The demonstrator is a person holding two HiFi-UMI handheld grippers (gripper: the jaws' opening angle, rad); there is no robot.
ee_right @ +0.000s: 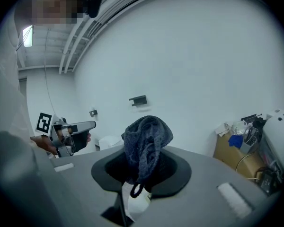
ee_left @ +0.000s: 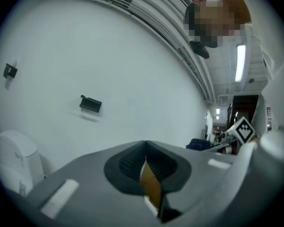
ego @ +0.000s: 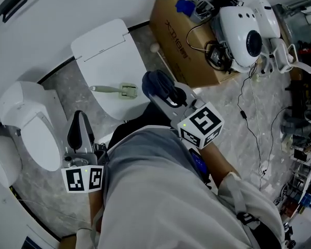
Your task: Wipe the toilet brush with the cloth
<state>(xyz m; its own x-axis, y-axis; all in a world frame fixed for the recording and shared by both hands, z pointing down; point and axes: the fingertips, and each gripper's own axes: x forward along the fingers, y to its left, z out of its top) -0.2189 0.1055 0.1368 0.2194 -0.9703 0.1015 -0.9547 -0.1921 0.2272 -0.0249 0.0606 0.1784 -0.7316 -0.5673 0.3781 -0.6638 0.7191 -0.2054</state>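
Holding a dark blue knitted cloth (ee_right: 146, 136) clamped in the right gripper (ego: 165, 90) jaws; left gripper (ego: 80, 123) jaws pressed together, empty.
Still to reach: pale green plastic toilet brush (ego: 113, 90), lying flat on the closed white toilet lid (ego: 101, 48), apart from both. Best to pin its handle with the left, then drag cloth lengthwise.
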